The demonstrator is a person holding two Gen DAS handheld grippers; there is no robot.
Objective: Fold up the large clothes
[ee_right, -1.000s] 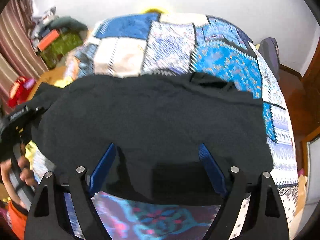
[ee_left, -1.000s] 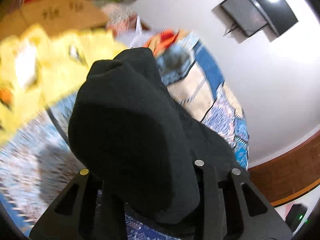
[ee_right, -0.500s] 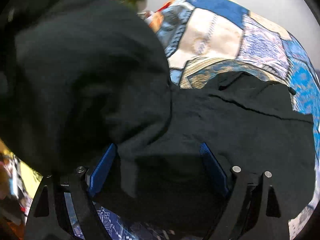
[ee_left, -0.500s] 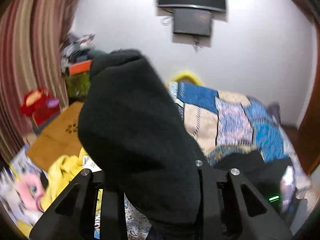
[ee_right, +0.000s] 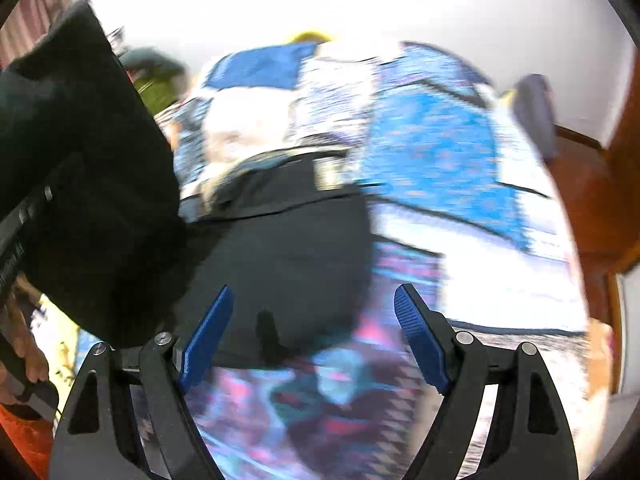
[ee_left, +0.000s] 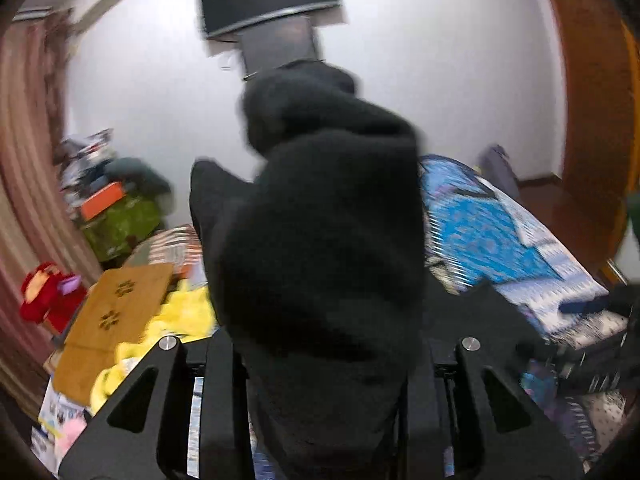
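While left gripper (ee_left: 320,360) pinched bunched black top (ee_left: 320,220) up over bed (ee_left: 500,240), rest lay flat. Right gripper (ee_right: 310,336) wide, closing on nothing. Best: lay fold slow, edges lined up, smooth.

The left wrist view looks forward along the left tool (ee_left: 320,360), angled slightly down across the bed (ee_left: 492,236) toward the white wall (ee_left: 440,80), with the black garment (ee_left: 320,240) bunched right against the lens. The right wrist view sits close above the bed (ee_right: 440,152), tipped steeply down along the right tool (ee_right: 310,332), wall (ee_right: 400,0) at top. Both share the bed, the garment (ee_right: 280,248) on it and the far wall; the left tool (ee_right: 24,216) shows at the right view's left edge.
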